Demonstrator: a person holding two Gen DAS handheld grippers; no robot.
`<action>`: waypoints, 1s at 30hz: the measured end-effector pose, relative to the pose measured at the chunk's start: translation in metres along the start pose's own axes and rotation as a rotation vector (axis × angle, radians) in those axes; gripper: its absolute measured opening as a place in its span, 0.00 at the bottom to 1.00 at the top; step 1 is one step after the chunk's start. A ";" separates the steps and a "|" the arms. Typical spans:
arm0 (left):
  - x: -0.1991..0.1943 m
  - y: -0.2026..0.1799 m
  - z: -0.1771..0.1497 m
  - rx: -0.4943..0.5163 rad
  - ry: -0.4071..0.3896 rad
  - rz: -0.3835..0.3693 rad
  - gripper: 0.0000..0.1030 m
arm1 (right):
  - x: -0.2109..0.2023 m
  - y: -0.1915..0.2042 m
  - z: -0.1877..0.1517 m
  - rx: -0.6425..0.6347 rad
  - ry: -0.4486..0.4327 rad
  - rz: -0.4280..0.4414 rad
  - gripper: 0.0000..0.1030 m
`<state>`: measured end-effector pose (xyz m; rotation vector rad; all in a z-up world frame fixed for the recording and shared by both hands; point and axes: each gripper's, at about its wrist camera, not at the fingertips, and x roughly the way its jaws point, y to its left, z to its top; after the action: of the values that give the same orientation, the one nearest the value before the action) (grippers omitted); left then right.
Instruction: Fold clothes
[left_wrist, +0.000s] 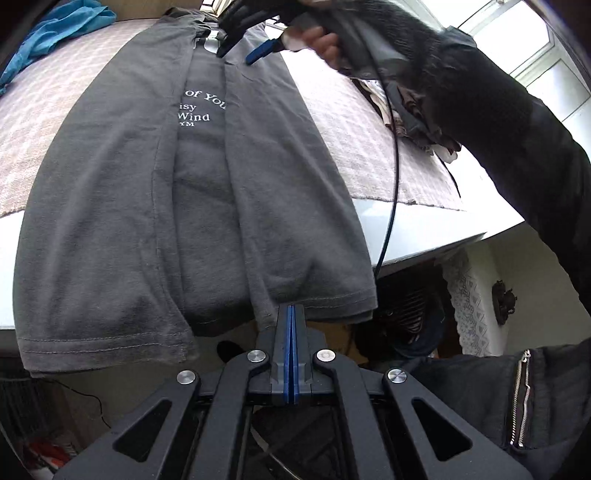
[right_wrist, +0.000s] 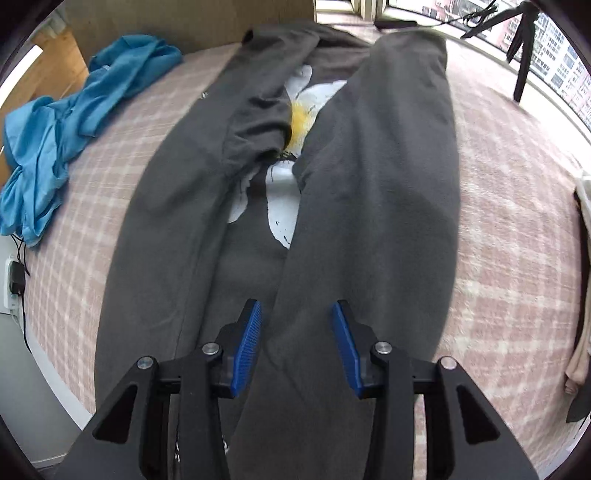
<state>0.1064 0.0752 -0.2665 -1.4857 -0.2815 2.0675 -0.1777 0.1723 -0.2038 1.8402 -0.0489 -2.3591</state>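
Left gripper (left_wrist: 291, 314), nearest the lens at 6 o'clock: blue pads pressed together, clamped on hem of dark grey T-shirt (left_wrist: 207, 206). Whether cloth actually sits between the pads: hard to tell, hem edge covers the tips.
Right gripper (right_wrist: 297, 332): jaws standing apart, nothing pinched, shirt below them.
T-shirt laid lengthwise on table, both sides folded inward. White lettering partly covered by right flap; flower print (right_wrist: 291, 147) largely hidden under folds.
Hem hanging over near table edge (left_wrist: 424, 251).
Pink checked cloth (right_wrist: 517, 221) covering table.
Blue garment (right_wrist: 74, 129) crumpled at 10 o'clock.
Person's sleeve (left_wrist: 517, 129) at 2 o'clock, blurred.
Window (right_wrist: 554, 55) at 1 o'clock.
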 end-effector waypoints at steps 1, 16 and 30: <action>0.000 0.000 0.000 -0.005 -0.001 0.004 0.00 | 0.001 0.002 0.002 -0.011 0.001 -0.004 0.39; 0.009 0.001 0.006 0.005 0.043 0.036 0.00 | -0.004 0.007 -0.001 -0.018 0.023 -0.053 0.10; -0.004 0.015 0.008 -0.066 0.015 0.036 0.03 | -0.019 0.003 -0.005 -0.021 0.018 -0.022 0.05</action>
<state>0.0957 0.0621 -0.2673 -1.5550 -0.3222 2.0932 -0.1684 0.1718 -0.1859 1.8617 -0.0023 -2.3483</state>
